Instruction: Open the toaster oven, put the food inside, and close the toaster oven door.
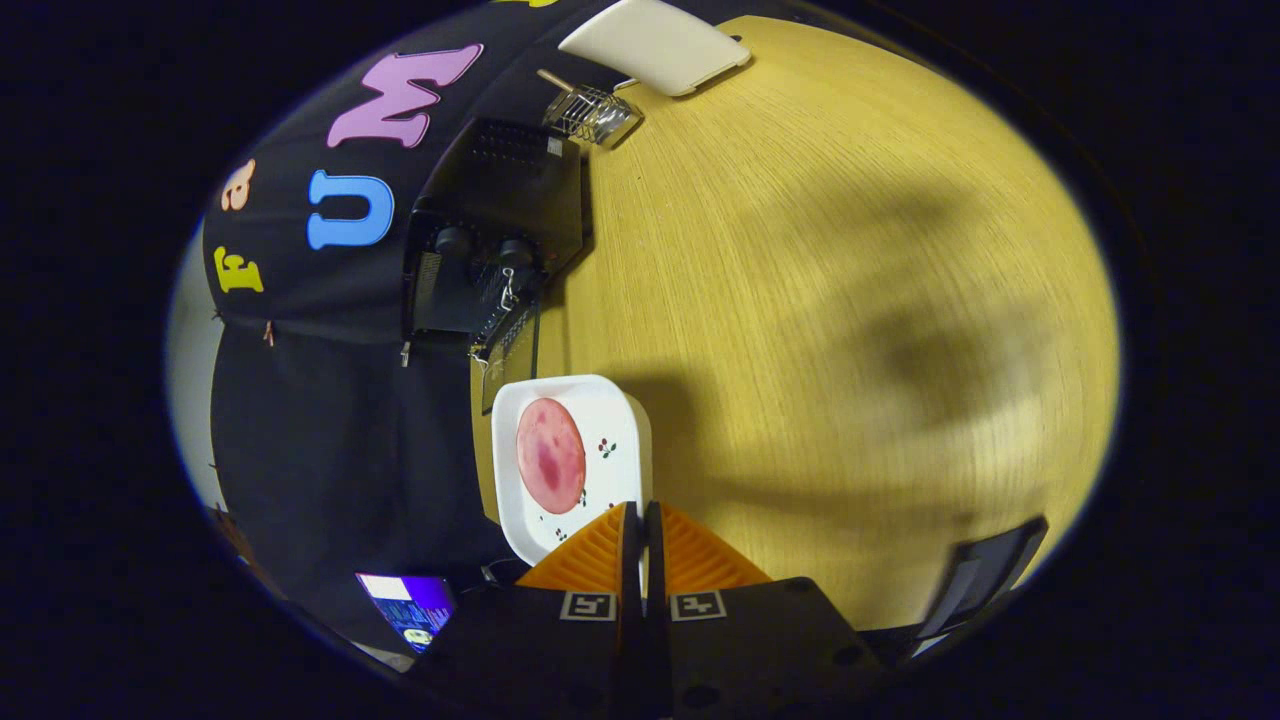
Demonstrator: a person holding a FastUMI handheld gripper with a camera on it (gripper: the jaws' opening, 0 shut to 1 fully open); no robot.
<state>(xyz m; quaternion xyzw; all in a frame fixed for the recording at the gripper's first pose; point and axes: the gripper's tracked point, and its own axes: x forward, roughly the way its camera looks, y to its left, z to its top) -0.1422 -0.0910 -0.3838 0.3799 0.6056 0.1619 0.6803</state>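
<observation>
A round pink slice of meat (550, 455) lies on a white square plate (615, 415) just ahead of my fingers. My gripper (641, 512) is shut, its two fingertips pressed together with nothing between them, right over the plate's near rim. Beyond the plate stands the black toaster oven (495, 235), seen from above, with its two knobs showing and its glass door (512, 345) hanging open toward the plate.
The wooden table (820, 300) stretches wide beside the oven. A wire rack (592, 115) and a white board (655, 45) lie past the oven. A lit screen (410, 605) sits near the gripper body; a dark flat object (985, 575) lies at the table's edge.
</observation>
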